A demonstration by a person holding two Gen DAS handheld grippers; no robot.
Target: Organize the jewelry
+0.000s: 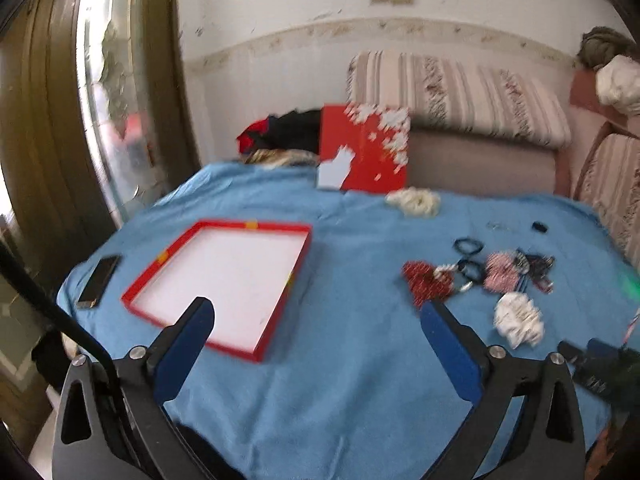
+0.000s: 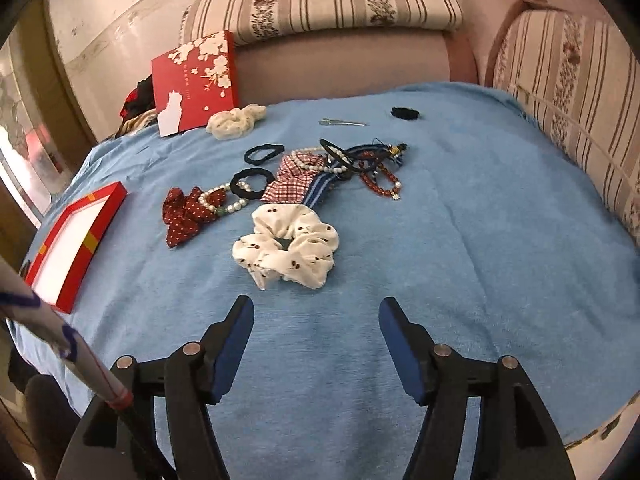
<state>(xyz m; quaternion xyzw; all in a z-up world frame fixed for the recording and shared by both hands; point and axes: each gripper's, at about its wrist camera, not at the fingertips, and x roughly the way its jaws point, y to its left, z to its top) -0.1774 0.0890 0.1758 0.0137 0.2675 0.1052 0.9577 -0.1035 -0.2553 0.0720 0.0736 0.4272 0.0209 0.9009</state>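
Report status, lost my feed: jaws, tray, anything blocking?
Both grippers, left and right, open, empty. Red tray empty. White scrunchie nearest right gripper. Nothing blocking.

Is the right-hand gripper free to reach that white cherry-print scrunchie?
Probably yes. The right gripper is open and empty, and only bare blue cloth lies between it and the white scrunchie just ahead.

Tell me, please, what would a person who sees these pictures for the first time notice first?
Probably the heap of hair ties, bows and bead strings in the middle of the blue cloth, with the white cherry-print scrunchie nearest the open right gripper. Next, the empty red tray lies to the left, and its red lid leans against the sofa behind.
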